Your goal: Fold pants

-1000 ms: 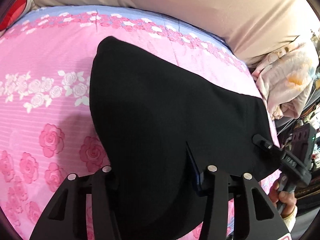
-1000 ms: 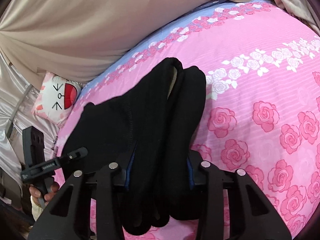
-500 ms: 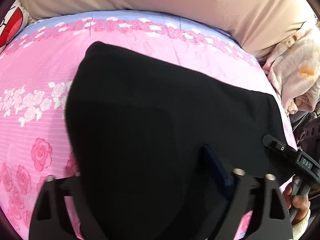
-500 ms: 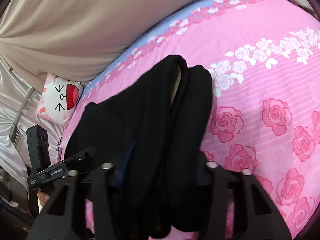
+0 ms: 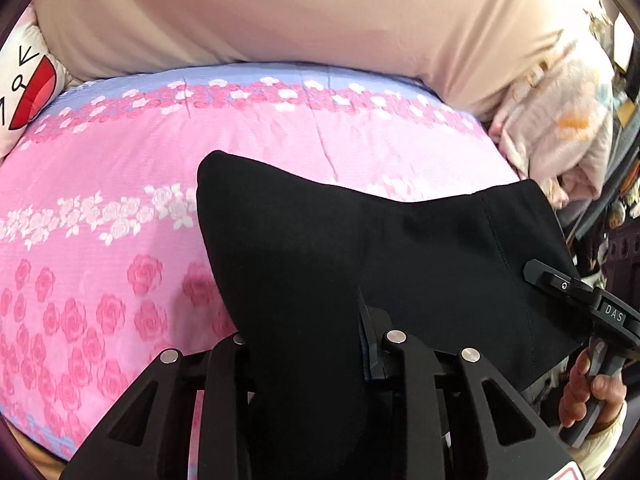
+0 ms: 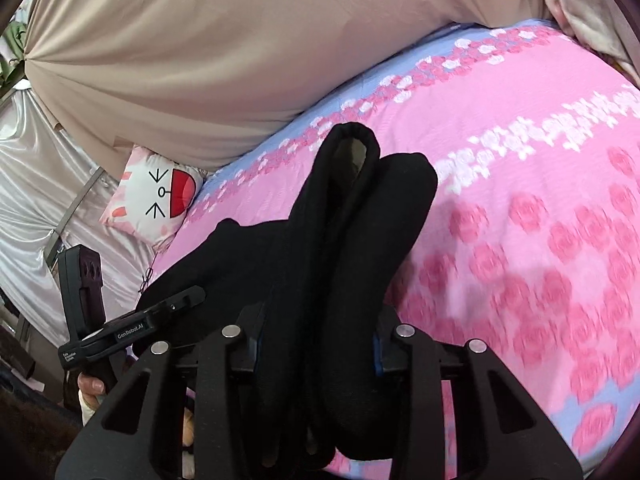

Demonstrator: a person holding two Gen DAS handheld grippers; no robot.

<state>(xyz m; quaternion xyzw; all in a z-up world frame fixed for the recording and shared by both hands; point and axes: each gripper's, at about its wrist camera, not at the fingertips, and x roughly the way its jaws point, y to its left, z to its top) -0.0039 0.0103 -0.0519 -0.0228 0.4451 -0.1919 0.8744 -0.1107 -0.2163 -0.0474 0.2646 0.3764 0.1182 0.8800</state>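
Over on the left, the cartoon-face cushion (image 6: 154,200) sits at the edge of the bed (image 5: 100,168), tucked against the beige curtain (image 6: 200,60). Next comes the left claw (image 5: 304,344), its jaws closing right now with a thick bunch of the black pants (image 5: 320,248) between them, the cloth filling the gap from finger to finger. The pants are lifted off the pink rose bedspread, stretched like a dark sheet between the two claws, one folded corner poking up toward the far side of the bed. Moving right, the right claw (image 6: 316,344) has the other end, two fat black rolls of fabric packed between its blue-padded fingers (image 6: 258,340), jaws closing a touch more. At the far right, a hand (image 5: 592,388) grips that claw's handle, beside a pale floral blanket (image 5: 560,136).
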